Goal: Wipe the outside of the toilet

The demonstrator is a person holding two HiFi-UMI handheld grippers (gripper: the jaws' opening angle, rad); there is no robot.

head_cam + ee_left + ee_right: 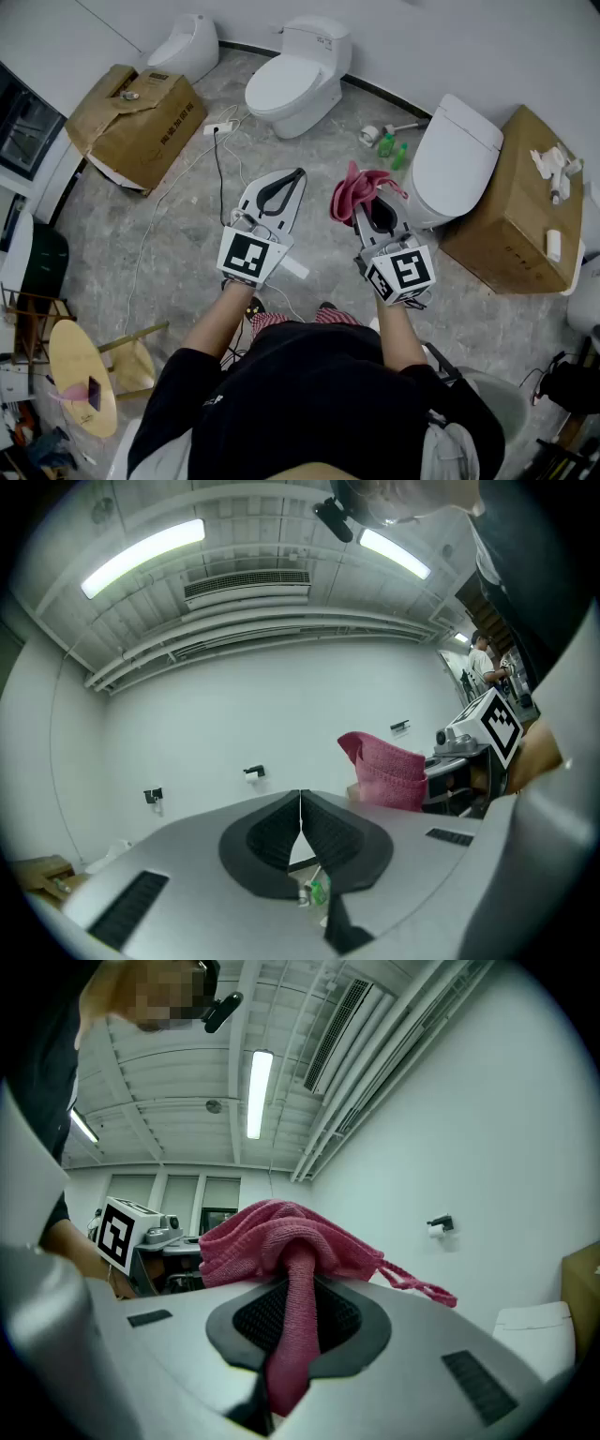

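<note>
My right gripper (367, 190) is shut on a pink cloth (354, 191), which bunches out past the jaws; the same pink cloth (286, 1241) fills the right gripper view, pinched between the black pads. My left gripper (298, 175) is shut with nothing in it, its pads (281, 829) meeting at a thin seam. A white toilet (453, 159) with its lid down stands just right of the right gripper. A second white toilet (295, 77) stands ahead against the wall, and a third one (185, 44) further left.
A cardboard box (137, 120) lies at the left, another box (516, 212) at the right behind the near toilet. Green bottles (391, 150) and a roll lie on the floor between the toilets. A power strip with cable (219, 131) runs across the floor. A stool (84, 373) stands bottom left.
</note>
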